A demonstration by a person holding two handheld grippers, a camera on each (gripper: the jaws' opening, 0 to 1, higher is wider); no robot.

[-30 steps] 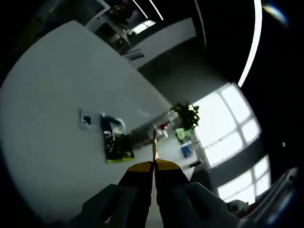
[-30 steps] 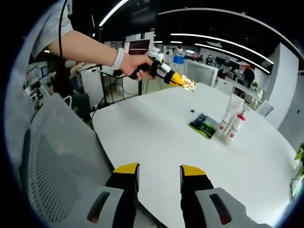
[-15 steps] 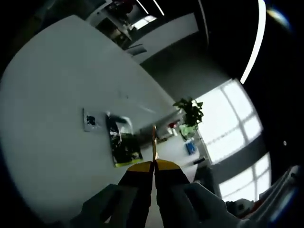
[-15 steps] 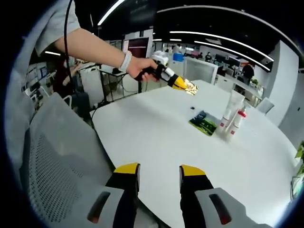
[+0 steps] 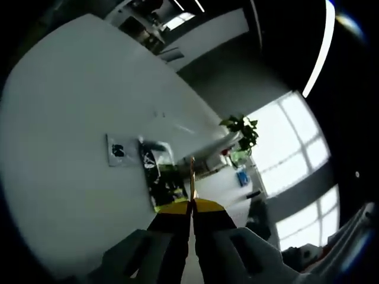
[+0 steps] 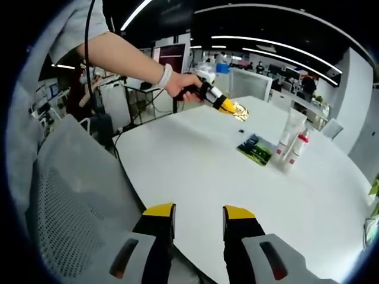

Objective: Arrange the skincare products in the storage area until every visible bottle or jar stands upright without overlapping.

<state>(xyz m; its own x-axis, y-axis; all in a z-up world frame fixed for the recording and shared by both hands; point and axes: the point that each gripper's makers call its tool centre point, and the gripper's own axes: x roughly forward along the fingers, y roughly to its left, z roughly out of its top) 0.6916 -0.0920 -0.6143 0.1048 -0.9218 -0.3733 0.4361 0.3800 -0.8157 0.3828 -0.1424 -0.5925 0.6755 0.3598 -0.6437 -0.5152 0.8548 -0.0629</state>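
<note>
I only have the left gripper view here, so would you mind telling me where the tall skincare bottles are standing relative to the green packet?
Observer: In the right gripper view, a white tube and a red-capped bottle stand upright just beyond the green packet on the white table.
Operator: Thank you. Are the two touching?
Observer: They stand close together; I cannot tell whether they touch.
Operator: And what is my left gripper holding?
Observer: The left gripper is shut on a thin gold sachet, held above the table short of the packet.
Operator: Is the right gripper busy?
Observer: No, the right gripper is open, over the table's near edge.
</note>
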